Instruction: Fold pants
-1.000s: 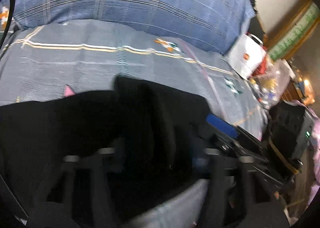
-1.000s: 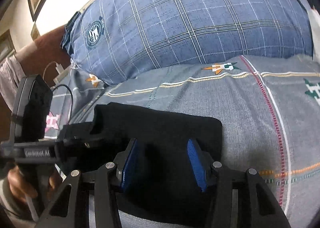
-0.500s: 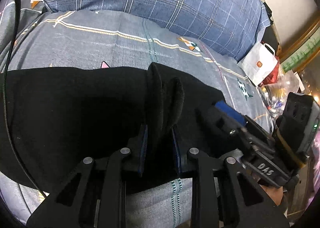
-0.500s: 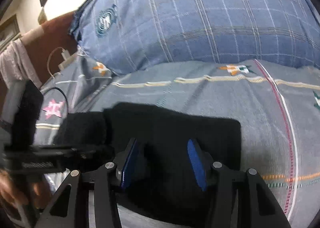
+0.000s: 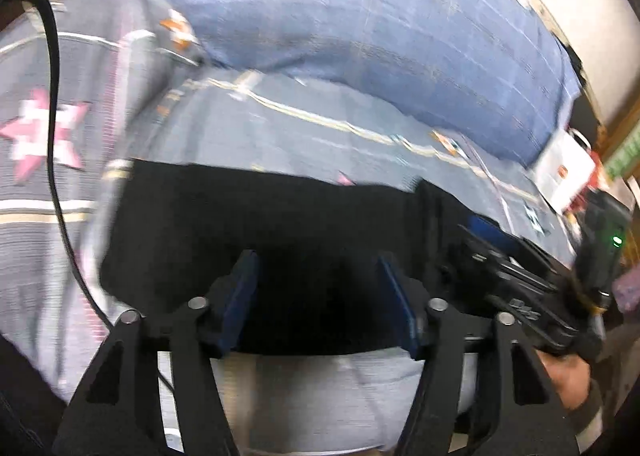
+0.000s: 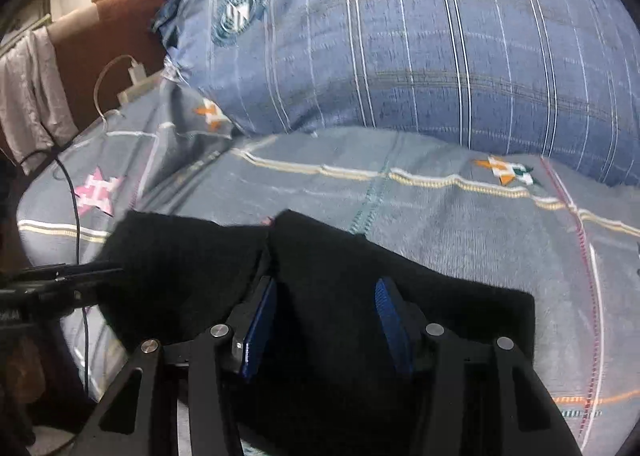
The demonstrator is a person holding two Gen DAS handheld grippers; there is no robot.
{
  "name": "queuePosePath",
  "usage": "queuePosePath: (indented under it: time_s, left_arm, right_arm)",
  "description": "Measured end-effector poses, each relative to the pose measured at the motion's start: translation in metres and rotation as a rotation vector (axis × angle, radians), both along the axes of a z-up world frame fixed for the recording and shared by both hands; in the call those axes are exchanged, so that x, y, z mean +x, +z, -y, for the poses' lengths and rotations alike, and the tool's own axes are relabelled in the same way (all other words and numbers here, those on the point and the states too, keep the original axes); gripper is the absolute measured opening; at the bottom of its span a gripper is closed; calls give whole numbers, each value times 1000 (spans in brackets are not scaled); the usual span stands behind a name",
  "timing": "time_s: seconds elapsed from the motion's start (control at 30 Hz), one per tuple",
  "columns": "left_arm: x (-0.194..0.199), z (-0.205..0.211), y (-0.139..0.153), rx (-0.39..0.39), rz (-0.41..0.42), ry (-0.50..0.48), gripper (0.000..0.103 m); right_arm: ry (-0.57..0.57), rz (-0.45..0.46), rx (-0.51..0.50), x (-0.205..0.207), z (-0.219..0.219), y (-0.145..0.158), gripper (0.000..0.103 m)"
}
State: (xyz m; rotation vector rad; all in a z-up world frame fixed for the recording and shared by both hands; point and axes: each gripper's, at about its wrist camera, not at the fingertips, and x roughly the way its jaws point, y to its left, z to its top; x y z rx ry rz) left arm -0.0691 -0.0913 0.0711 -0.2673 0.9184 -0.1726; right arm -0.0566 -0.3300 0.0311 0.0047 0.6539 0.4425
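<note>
The black pants [image 5: 256, 224] lie folded in a flat band across the grey patterned bedsheet [image 5: 304, 136]. My left gripper [image 5: 320, 296] is open, its blue pads [image 5: 240, 296] wide apart over the near edge of the pants, holding nothing. In the right wrist view the pants [image 6: 440, 296] show a raised fold ridge at the middle. My right gripper [image 6: 324, 320] is open over the cloth, with its blue pads [image 6: 390, 320] apart. The right gripper also shows at the right of the left wrist view [image 5: 516, 268].
A big blue checked pillow [image 6: 420, 36] lies behind the pants. A black cable [image 5: 54, 128] runs down the left of the bed. A white charger [image 6: 136, 76] and a brown headboard [image 6: 108, 36] are at the far left. A white bag [image 5: 564, 172] and clutter stand off the right side.
My left gripper let go of the pinched fold of the pants, opened wide and swung left. The pants now lie flatter. My right gripper stays open over the cloth.
</note>
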Motion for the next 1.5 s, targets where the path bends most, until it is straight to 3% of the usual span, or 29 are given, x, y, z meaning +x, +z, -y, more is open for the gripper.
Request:
queuePosePath:
  time_s: [0.1, 0.2, 0.43, 0.63, 0.77, 0.9, 1.03, 1.2, 1.37, 1.4, 1.43, 1.5]
  left_arm:
    - [-7, -18, 3, 67, 22, 42, 62]
    - [-11, -33, 2, 85, 29, 80, 62]
    - [-17, -46, -1, 73, 22, 105, 62]
    - [-21, -59, -3, 23, 10, 137, 62]
    - [-24, -70, -11, -27, -15, 170, 62]
    - [-27, -74, -15, -31, -31, 188, 62]
    - [-25, -71, -16, -19, -36, 176, 62]
    - [-18, -59, -11, -12, -20, 141, 62]
    - [-9, -44, -11, -15, -20, 106, 62]
    - [-8, -40, -11, -15, -23, 94, 62]
    - [-5, -36, -12, -17, -27, 81, 62]
    - [-3, -28, -11, -25, -27, 55, 62]
  right_arm:
    - [20, 19, 15, -11, -3, 8, 49]
    - [57, 21, 43, -19, -11, 10, 49]
    - [93, -55, -9, -14, -36, -16, 50]
    - [78, -21, 22, -20, -29, 0, 49]
    - [94, -91, 22, -9, -31, -16, 50]
    - [93, -75, 30, -11, -30, -11, 50]
    - [66, -25, 44, -9, -24, 4, 50]
    - [23, -59, 59, -1, -19, 4, 50]
    - [11, -43, -5, -13, -32, -2, 49]
    - [6, -32, -34, -14, -35, -3, 47]
    - [12, -42, -67, -10, -39, -9, 33]
    - [29, -42, -45, -7, -37, -12, 18]
